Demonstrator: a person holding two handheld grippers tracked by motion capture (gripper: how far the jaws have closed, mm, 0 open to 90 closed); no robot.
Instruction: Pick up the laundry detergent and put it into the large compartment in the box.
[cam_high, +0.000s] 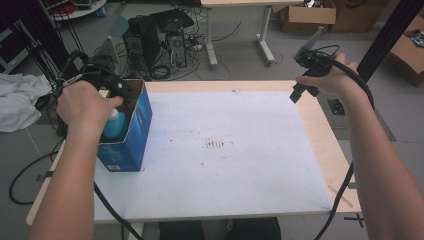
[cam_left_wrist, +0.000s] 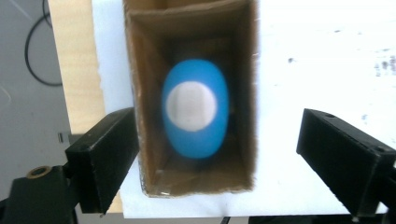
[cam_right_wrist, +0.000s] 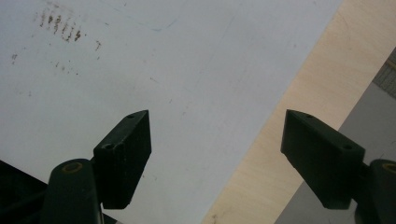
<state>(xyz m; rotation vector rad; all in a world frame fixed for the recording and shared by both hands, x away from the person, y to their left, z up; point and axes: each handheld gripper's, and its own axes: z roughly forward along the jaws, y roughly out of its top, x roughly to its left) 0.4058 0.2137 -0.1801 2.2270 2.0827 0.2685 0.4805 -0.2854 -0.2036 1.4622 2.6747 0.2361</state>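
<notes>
High view: left tongs (cam_high: 120, 95) poised over the open top of a blue box (cam_high: 131, 135) standing at the left edge of the surface (cam_high: 225, 165); right tongs (cam_high: 305, 82) held above the far right corner, well apart from the box. A blue bottle (cam_high: 114, 125) with a white cap stands upright inside the box, toward its left wall.

Left gripper view: looking straight down into the box (cam_left_wrist: 140, 93), the bottle (cam_left_wrist: 194, 140) sits centred between the two jaws but below them, blurred. The left tongs (cam_left_wrist: 217, 154) are spread wide; one jaw overlaps the box's outer wall, the other hangs over the white sheet beside it. Nothing is pinched.

Right gripper view: right tongs (cam_right_wrist: 217, 154) spread wide and empty over the white sheet and bare wood edge.

Progress, as judged: the bottle rests fully in the box and no grip is made. Either a lift out is about to begin, or a placement has just ended; the frames do not settle which.
</notes>
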